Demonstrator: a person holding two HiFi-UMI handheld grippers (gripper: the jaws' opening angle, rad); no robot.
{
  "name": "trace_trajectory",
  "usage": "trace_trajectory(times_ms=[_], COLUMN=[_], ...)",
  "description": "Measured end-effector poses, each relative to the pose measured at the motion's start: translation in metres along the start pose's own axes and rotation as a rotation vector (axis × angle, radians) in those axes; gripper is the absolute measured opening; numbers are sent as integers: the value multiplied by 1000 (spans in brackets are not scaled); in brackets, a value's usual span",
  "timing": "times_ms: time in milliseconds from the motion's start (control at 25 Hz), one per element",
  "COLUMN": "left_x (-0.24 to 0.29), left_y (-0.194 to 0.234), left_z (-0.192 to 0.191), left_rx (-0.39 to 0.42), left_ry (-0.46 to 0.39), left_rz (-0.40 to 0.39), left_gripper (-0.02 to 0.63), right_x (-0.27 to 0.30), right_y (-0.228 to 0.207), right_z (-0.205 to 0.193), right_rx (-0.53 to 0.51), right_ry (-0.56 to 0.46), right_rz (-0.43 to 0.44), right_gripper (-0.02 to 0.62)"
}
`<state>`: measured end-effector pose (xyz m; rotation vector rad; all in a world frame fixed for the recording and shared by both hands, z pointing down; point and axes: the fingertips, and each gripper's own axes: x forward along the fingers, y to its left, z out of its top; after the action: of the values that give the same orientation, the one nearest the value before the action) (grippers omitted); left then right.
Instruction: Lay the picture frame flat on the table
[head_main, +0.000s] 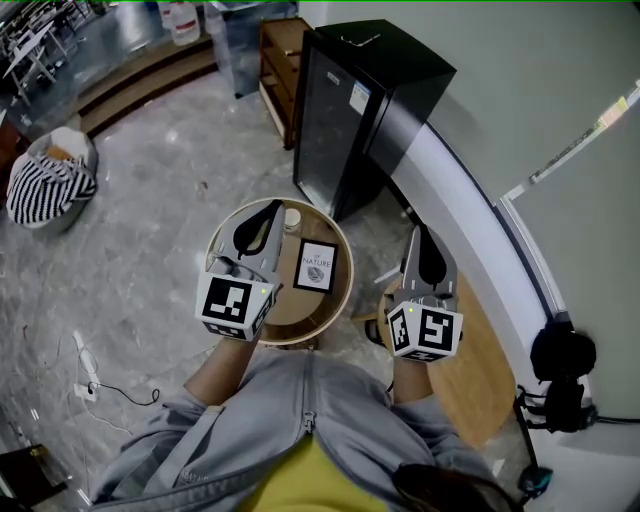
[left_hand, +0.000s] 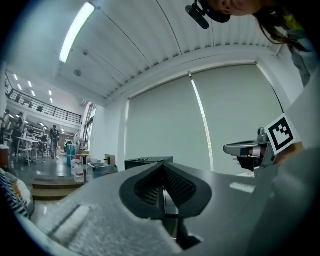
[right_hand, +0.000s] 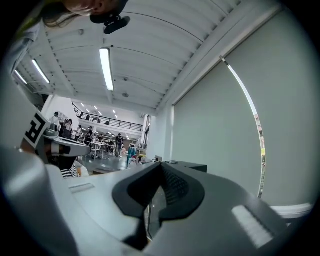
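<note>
Left tool (head_main: 270, 210): jaws pressed together, nothing between them; in the left gripper view (left_hand: 163, 172), dark ribbed pads edge to edge. Held above the left part of the round worktop (head_main: 338, 300), tips pointing away from the body, marker cube nearest the chest.

Right tool (head_main: 425, 233): likewise closed and empty, pads meeting in the right gripper view (right_hand: 159, 170). Held off the round worktop, to its right, over the near edge of a second wooden surface (head_main: 480, 385).

Picture frame (head_main: 316, 266): on the round worktop, right of centre, just beside the left tool and between the two tools, touched by neither. Dark border, white card with print, face turned toward the head camera; flat or propped, not possible to tell from this angle.

Small pale jar (head_main: 292, 218): on the same worktop, near the far rim, beyond the frame and close to the left tool's tips.

Beyond the worktop: black cabinet (head_main: 370, 110) on the marble floor, wooden drawer unit (head_main: 283, 65) behind it. Far left: striped cloth in a pale basket (head_main: 48, 185). Near left: white power strip with a black cable (head_main: 88, 388) on the floor. Bottom of the head view: grey jacket (head_main: 300, 420), sleeves reaching to both tools.
</note>
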<state>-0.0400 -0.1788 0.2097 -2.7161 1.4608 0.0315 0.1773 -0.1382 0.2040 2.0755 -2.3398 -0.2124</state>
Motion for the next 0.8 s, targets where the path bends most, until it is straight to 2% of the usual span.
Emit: trace_trajectory(times_ms=[120,800], left_x=[-3,-15], left_y=[0,-22], left_z=[-1,-14], left_rx=[-6,-29], left_ry=[2,7], left_rz=[1,2], left_gripper=[5,5], right_x=[-4,-13], right_y=[6,20], right_z=[-1,-15], right_rx=[-21,2], right_ry=[10,26], right_rz=[8,75], right_gripper=[0,0])
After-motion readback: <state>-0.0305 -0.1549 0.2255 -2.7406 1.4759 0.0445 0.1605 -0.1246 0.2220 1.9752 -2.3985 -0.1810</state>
